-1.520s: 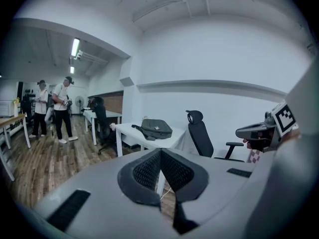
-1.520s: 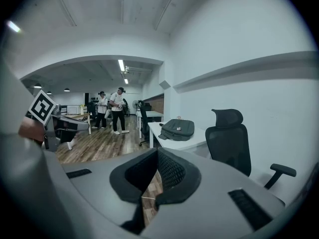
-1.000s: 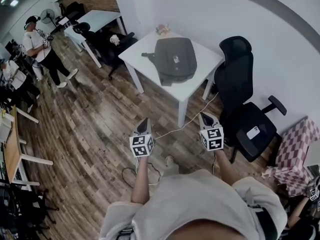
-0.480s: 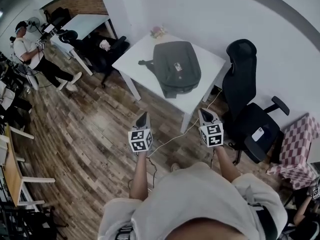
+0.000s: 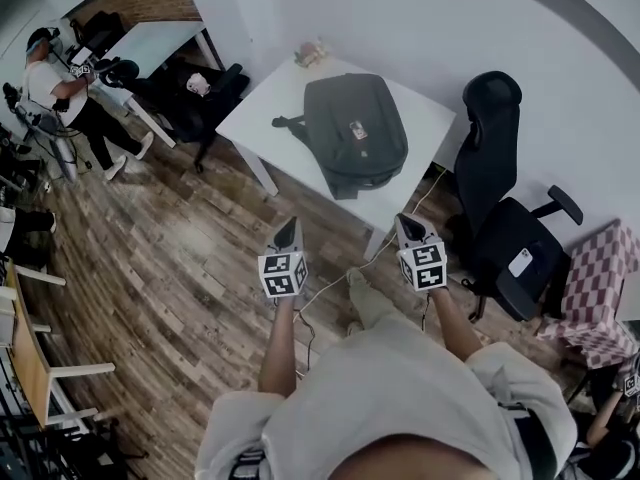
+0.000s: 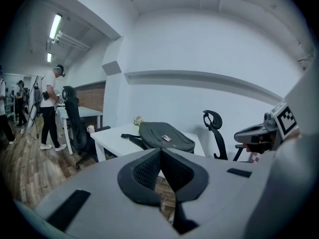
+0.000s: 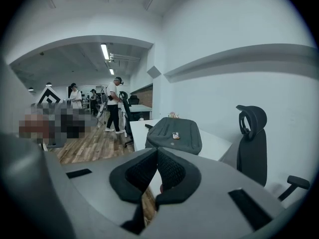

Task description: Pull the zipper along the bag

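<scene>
Tabletop [image 5: 258, 118] bears the bag [image 5: 355, 133] — short of it, left gripper [image 5: 289, 224] and right gripper [image 5: 405, 221] are clenched empty, risking a shove instead of a pinch.

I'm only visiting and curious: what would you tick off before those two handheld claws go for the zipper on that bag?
1. Bag lies flat on the white table: ok.
2. Left gripper empty, jaws together: ok.
3. Right gripper empty, jaws together: ok.
4. Grippers within reach of the bag: not ok, both hang over the floor, short of the table.
5. Zipper pull found: cannot tell, too small to see.
6. Office chair clear of the near table edge: ok.
</scene>
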Available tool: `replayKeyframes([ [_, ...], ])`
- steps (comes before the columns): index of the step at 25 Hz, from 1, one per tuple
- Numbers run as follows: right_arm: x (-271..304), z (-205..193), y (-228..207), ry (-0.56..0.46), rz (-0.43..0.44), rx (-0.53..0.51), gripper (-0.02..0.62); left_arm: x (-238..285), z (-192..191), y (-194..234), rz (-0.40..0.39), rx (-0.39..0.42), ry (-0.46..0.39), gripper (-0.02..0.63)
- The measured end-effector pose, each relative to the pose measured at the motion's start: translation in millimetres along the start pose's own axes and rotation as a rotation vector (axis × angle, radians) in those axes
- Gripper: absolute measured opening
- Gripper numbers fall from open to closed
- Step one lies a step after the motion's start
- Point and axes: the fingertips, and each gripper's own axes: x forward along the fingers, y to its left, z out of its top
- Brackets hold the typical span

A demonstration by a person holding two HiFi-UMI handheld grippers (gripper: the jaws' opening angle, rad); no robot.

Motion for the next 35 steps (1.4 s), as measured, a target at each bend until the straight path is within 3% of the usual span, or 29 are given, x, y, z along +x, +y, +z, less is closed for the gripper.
replayKeyframes([
  [22,178,53,-48,0.023,0.110,0.003,0.014,153,44,67,0.047,-0.002,0.081,0.026],
  [35,248,50,-40,0.102,0.199,0.003,0.014,219,46,103,0.052,-0.004,0.145,0.026],
])
